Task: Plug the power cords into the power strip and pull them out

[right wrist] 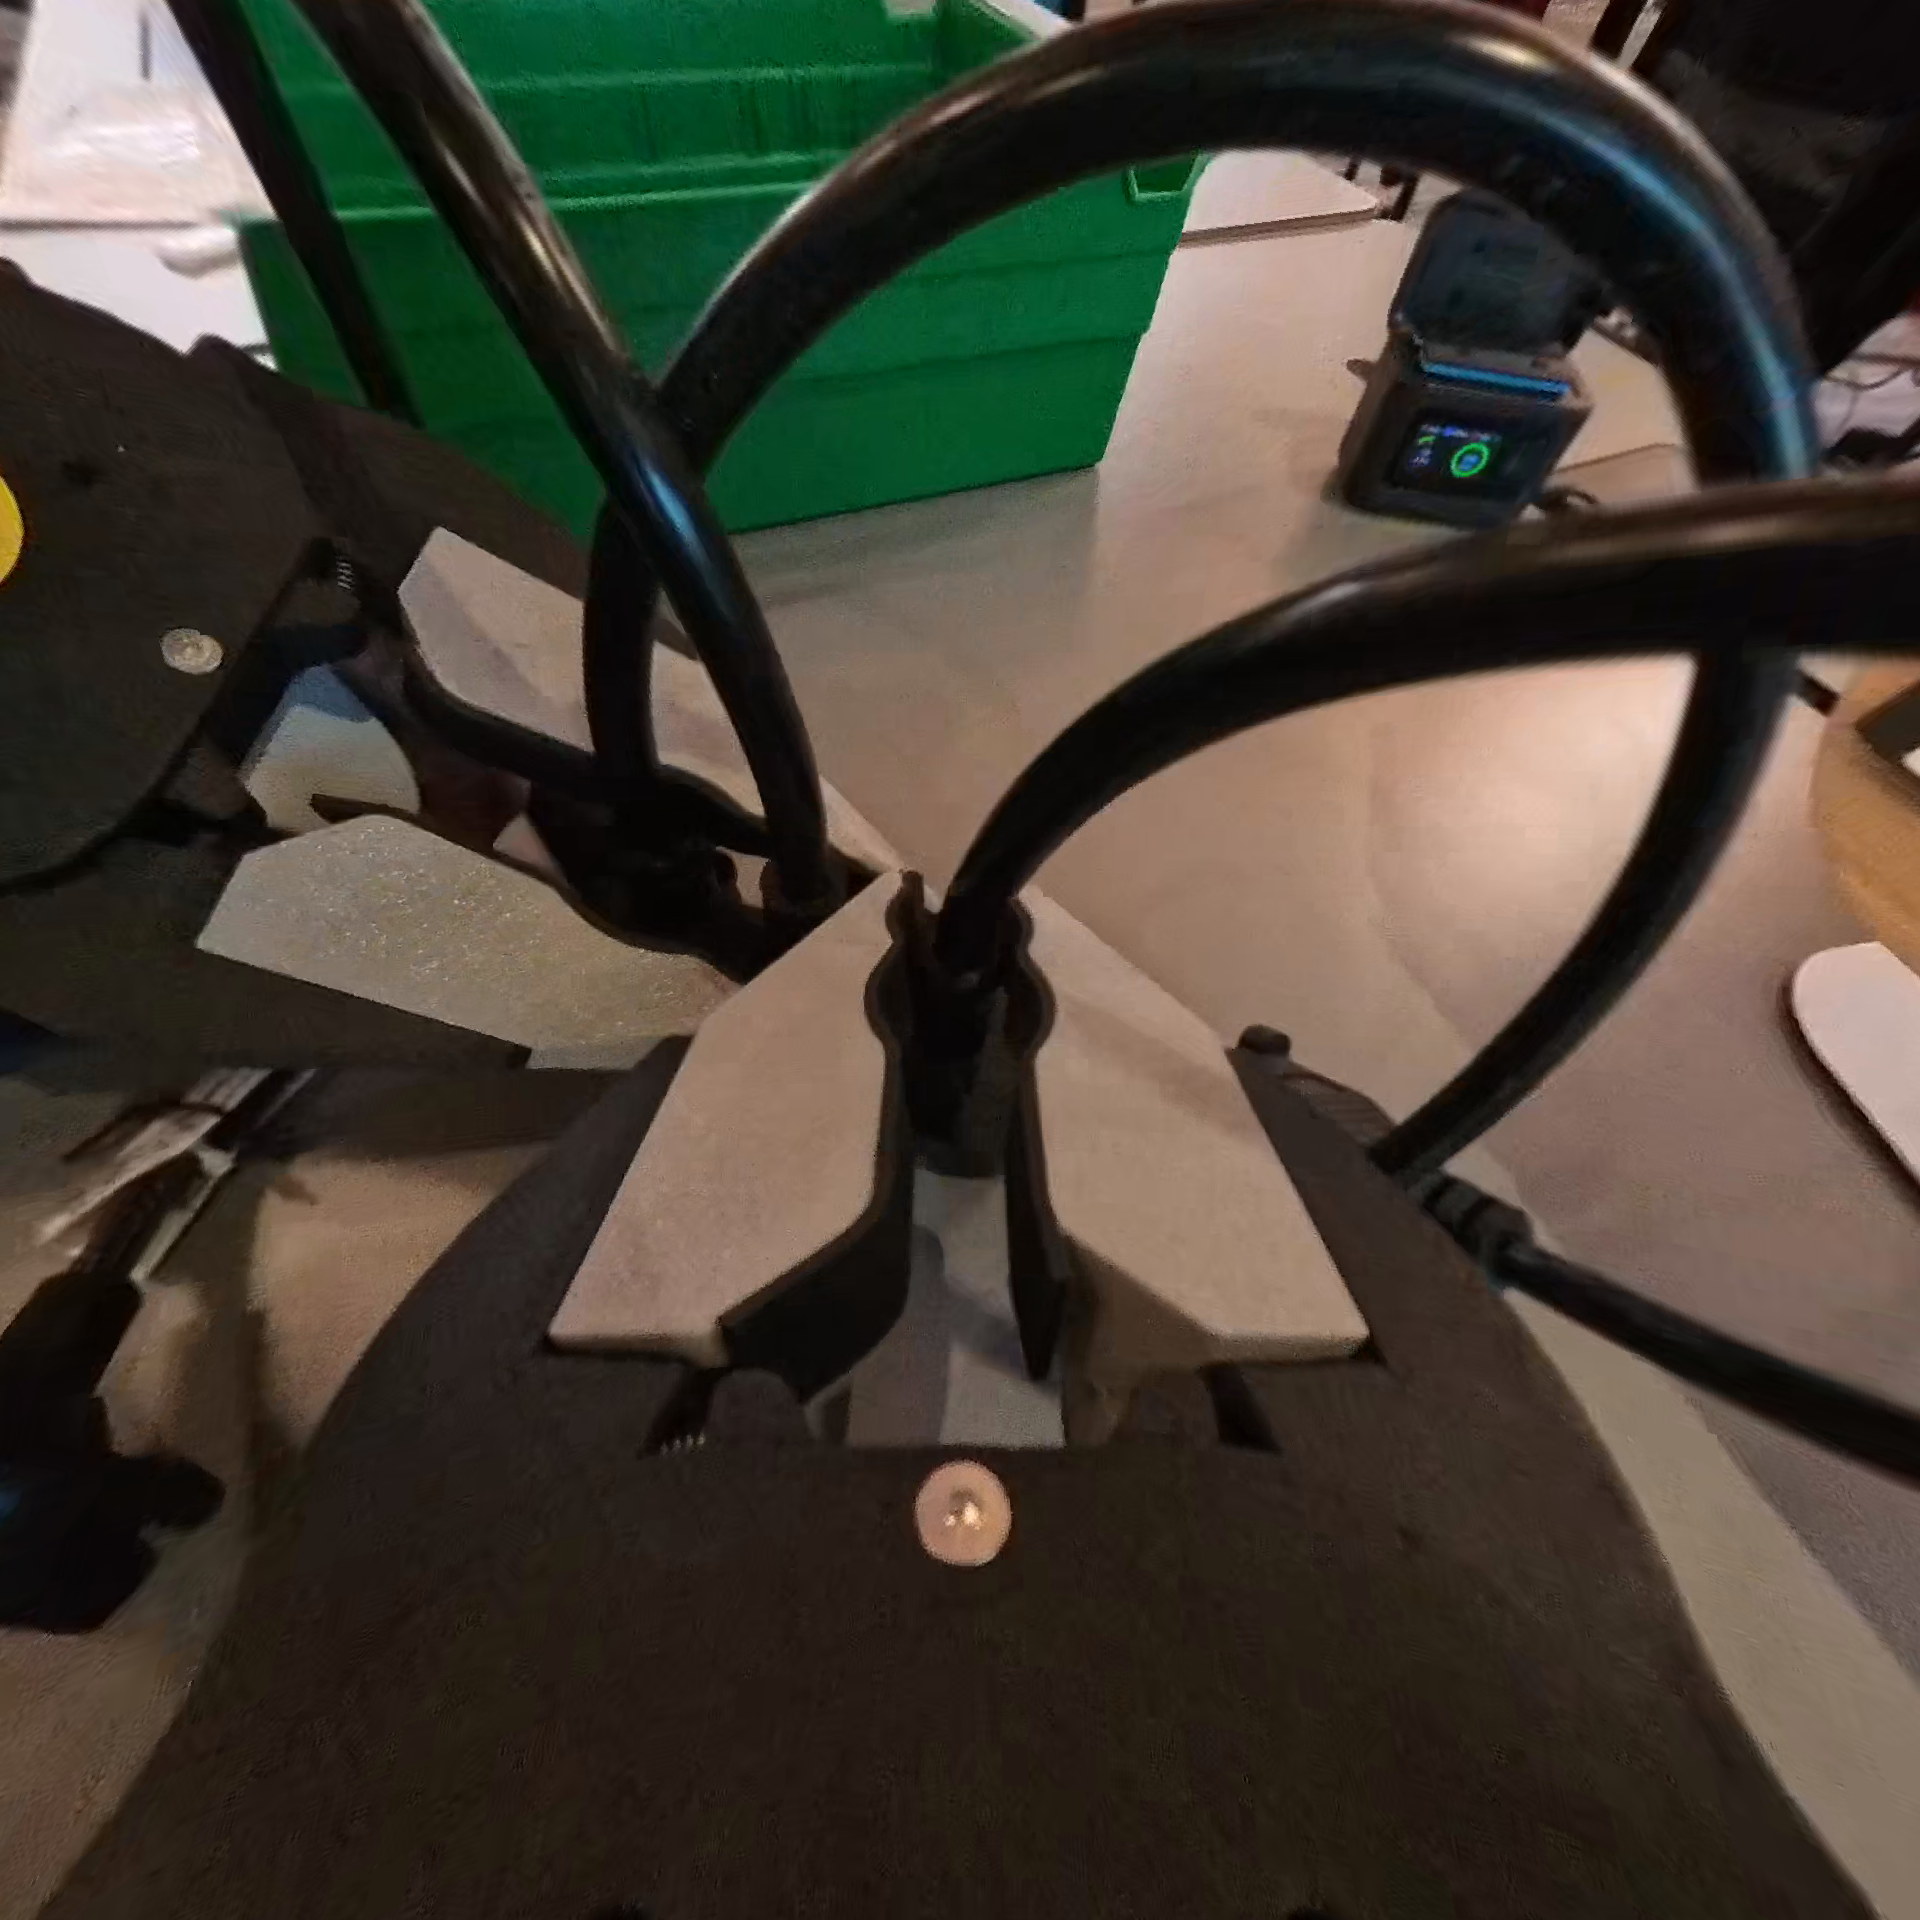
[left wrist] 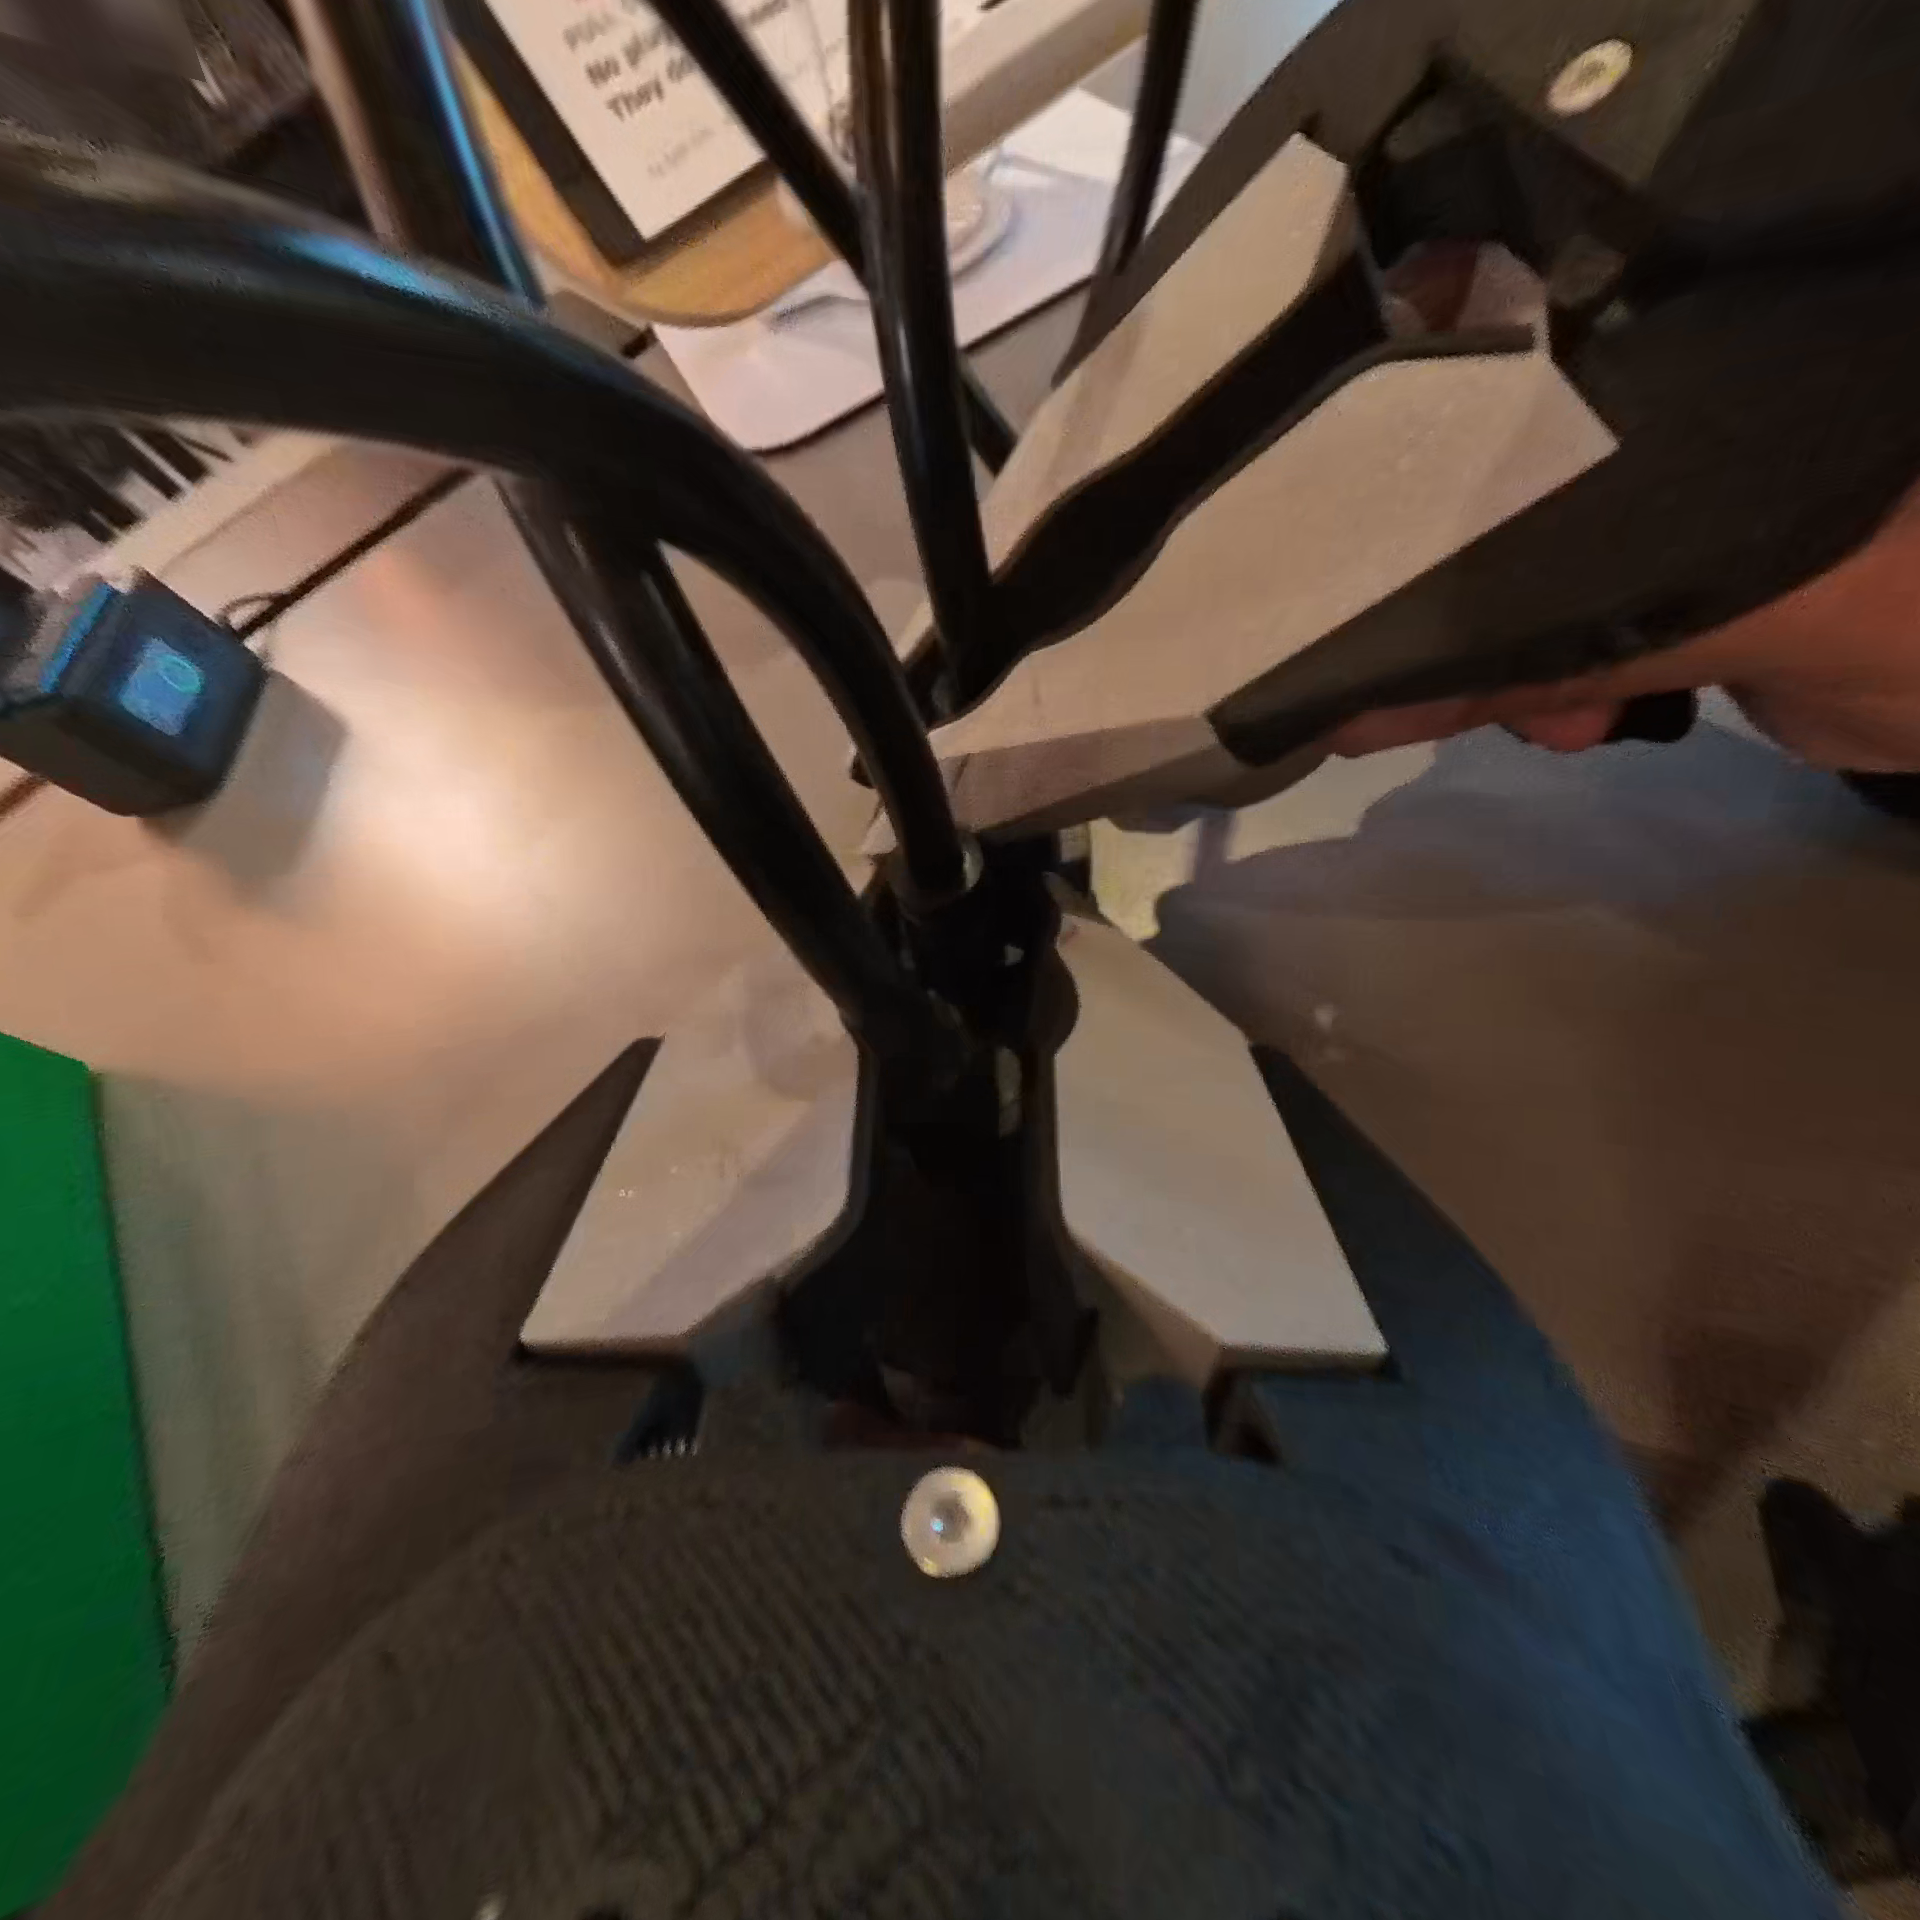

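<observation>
We see both claws clamped: left claw [left wrist: 961,1049] and right claw [right wrist: 961,977] each grip a thick black power-cord plug [right wrist: 961,1091], cords rising toward 12 o'clock.

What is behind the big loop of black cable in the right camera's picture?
Behind the cable loop stand a green bin and a small black device with a lit screen on the table. The bin's inside is not visible.

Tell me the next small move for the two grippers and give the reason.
Probably ease both grippers apart a little: the left gripper and right gripper are each shut on a black plug, tips almost touching, thick cords looping across each other. The power strip isn't clearly visible.
</observation>
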`<action>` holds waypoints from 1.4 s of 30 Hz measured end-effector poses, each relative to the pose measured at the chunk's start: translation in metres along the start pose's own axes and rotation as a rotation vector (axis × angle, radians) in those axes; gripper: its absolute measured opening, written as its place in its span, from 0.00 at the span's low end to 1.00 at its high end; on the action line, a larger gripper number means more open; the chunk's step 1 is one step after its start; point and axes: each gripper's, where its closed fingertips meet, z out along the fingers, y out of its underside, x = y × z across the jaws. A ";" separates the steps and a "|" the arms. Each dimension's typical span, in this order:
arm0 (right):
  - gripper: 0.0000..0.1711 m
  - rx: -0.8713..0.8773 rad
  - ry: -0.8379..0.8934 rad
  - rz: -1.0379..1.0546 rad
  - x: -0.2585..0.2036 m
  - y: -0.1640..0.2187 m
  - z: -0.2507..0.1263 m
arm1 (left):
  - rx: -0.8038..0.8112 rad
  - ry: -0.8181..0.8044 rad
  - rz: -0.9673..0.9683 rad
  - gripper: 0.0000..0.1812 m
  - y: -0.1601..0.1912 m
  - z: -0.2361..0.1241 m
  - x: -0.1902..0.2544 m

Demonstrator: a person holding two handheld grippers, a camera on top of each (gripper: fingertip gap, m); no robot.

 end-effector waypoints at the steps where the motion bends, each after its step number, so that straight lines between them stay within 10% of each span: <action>1: 0.07 0.001 -0.010 -0.003 0.000 0.000 -0.001 | -0.003 -0.015 0.038 0.13 -0.001 0.000 0.001; 42: 0.06 0.002 -0.025 0.105 0.004 -0.005 0.010 | -0.016 -0.109 0.044 0.13 0.001 -0.004 0.005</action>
